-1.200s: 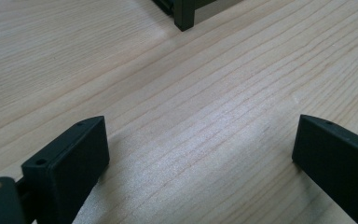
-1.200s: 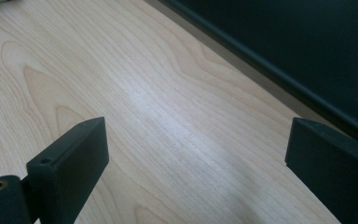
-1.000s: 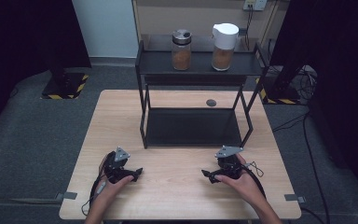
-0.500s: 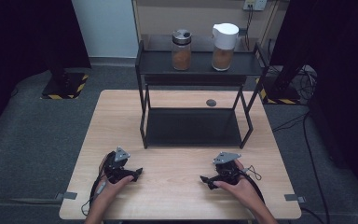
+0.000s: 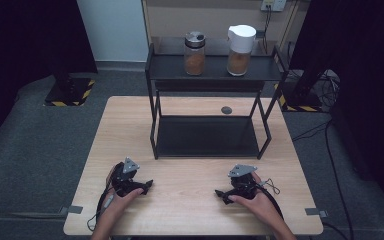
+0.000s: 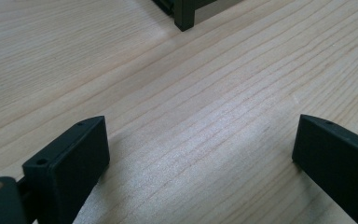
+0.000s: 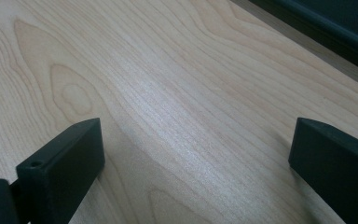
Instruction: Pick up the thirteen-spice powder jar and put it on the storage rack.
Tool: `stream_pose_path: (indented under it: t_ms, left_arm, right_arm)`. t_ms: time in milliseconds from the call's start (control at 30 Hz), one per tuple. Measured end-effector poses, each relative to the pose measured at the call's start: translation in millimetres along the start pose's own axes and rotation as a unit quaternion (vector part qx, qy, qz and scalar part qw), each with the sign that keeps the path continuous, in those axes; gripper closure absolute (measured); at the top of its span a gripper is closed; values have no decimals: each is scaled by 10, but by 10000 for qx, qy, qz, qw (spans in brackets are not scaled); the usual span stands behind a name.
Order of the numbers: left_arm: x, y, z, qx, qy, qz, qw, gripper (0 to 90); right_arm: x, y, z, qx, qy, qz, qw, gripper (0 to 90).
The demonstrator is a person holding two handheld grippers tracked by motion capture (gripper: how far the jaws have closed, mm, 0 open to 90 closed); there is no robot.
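Observation:
My left gripper [image 5: 149,184] rests on the wooden table [image 5: 130,125] near the front left, jaws wide apart and pointing right. In the left gripper view the gripper [image 6: 200,135] has bare wood between its jaws. My right gripper [image 5: 220,194] lies at the front right, pointing left. Its jaws have just been opening, and in the right gripper view the gripper [image 7: 196,140] has nothing but tabletop between them. A person's hand holds each gripper.
A black two-level rack [image 5: 210,75] stands at the table's back middle. On its top shelf are a glass jar with a metal lid [image 5: 194,53] and a white-lidded jar [image 5: 241,44], both with brown contents. A small dark disc [image 5: 226,110] lies behind the rack's lower shelf.
My right gripper has slid a little toward the table's near edge. The left gripper has stayed where it was.

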State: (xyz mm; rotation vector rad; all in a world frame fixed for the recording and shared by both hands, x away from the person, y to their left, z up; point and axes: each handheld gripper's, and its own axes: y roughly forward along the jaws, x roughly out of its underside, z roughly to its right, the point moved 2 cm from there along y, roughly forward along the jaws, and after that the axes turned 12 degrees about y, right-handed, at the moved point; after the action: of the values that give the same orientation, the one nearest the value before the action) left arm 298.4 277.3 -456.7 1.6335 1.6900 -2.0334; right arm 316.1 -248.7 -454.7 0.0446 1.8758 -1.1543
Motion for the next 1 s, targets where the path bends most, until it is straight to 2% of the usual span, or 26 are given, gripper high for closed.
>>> stream_pose_path:
  t_ms: [1000]
  left_arm:
    - [3,-1,4,-5,-20,4,10000,27]
  right_arm:
    - [-7,9,-13,1,2,-33,10000,9]
